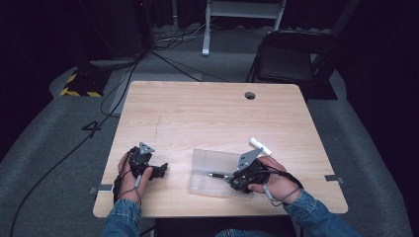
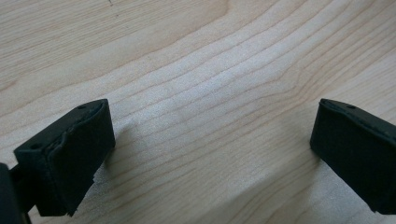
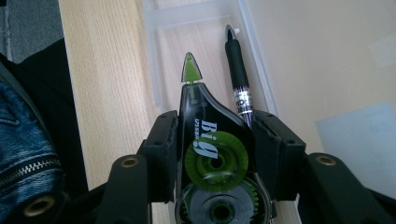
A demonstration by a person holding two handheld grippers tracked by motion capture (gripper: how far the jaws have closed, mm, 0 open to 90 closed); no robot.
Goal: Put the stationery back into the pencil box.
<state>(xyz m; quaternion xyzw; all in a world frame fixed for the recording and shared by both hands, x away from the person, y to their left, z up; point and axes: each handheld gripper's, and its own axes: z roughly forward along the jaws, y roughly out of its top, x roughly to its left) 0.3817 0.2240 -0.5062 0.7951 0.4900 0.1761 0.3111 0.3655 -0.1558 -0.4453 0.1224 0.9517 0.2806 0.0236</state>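
Both grippers low: right gripper [image 3: 215, 140] clamps a correction tape dispenser [image 3: 212, 154], base cut off, partly hiding the pen [image 3: 238, 74] in the clear tray [image 3: 156, 70]; left gripper [image 2: 212, 154] gapes, empty.

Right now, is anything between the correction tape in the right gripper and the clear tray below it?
Partly. A black pen already lies in the clear tray, close beside the correction tape held by the right gripper. The tray space ahead of the tape's tip looks free.

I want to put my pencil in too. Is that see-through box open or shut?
Open. The clear box has no lid on it, and a black pen lies inside while the right gripper holds a green correction tape over it.
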